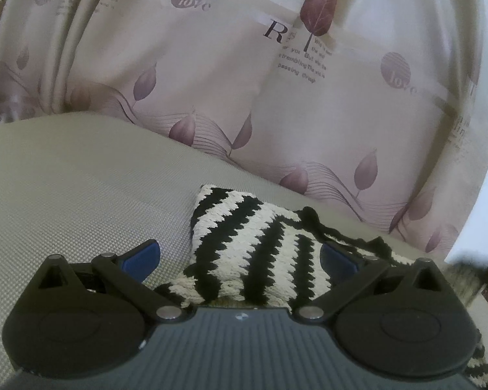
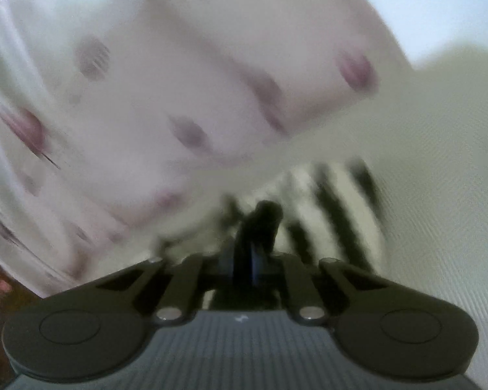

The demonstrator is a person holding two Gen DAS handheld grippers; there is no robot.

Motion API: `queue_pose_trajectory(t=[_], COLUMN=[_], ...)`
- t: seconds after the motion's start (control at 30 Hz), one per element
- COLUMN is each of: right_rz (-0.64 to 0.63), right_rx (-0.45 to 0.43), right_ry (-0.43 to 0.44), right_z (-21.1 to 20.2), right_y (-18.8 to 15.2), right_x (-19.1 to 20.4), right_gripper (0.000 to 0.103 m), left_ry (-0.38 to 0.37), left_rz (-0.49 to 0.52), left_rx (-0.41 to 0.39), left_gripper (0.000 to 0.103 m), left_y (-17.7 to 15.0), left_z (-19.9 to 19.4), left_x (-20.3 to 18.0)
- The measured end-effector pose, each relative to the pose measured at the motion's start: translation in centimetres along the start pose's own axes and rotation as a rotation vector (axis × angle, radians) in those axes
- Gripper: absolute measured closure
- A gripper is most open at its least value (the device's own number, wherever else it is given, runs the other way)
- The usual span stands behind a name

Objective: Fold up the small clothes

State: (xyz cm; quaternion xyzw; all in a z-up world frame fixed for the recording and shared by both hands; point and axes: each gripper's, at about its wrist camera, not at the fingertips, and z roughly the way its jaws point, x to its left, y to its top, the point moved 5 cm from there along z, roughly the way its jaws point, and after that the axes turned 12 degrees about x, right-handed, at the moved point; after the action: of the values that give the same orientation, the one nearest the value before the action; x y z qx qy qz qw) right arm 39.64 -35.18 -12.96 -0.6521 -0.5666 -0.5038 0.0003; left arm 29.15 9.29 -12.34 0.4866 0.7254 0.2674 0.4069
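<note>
Stripes everywhere: black-and-white knit garment (image 1: pixel 253 247) lies bunched on the beige tabletop (image 1: pixel 81 188) by the leaf-print curtain (image 1: pixel 244 74); left hand-held gripper (image 1: pixel 240 255) spread around it, right hand-held gripper (image 2: pixel 249 260) pinching its dark edge, blurry

Blurred view, right tool (image 2: pixel 249 256) pinched on striped knit (image 2: pixel 328 201), leaf-print curtain (image 2: pixel 146 81) behind

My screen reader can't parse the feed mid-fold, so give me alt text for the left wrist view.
The left tool is open, its blue-padded fingers spread to either side of a black-and-cream zigzag knit garment lying partly folded on a beige textured surface. Behind it hangs a pale curtain printed with purple leaves and lettering.
</note>
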Motion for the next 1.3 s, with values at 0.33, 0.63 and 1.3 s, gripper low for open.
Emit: queue_pose_trajectory(t=[0.33, 0.63, 1.3], right_rz=[0.064, 0.096, -0.046], right_rx=[0.002, 0.030, 0.056], right_ry=[-0.104, -0.163, -0.133], right_z=[2.2, 1.4, -18.7], right_y=[1.1, -0.9, -15.5], right_x=[-5.2, -6.2, -3.9], right_gripper=[0.094, 0.094, 0.055], left_ry=[0.014, 0.025, -0.133], left_rz=[0.037, -0.003, 0.026], left_rx=[0.004, 0.032, 0.302], left_gripper=[0.000, 0.000, 0.000], left_y=[-0.2, -0.1, -1.3], left_z=[-0.1, 0.4, -5.4], left_x=[-0.4, 0.2, 0.9])
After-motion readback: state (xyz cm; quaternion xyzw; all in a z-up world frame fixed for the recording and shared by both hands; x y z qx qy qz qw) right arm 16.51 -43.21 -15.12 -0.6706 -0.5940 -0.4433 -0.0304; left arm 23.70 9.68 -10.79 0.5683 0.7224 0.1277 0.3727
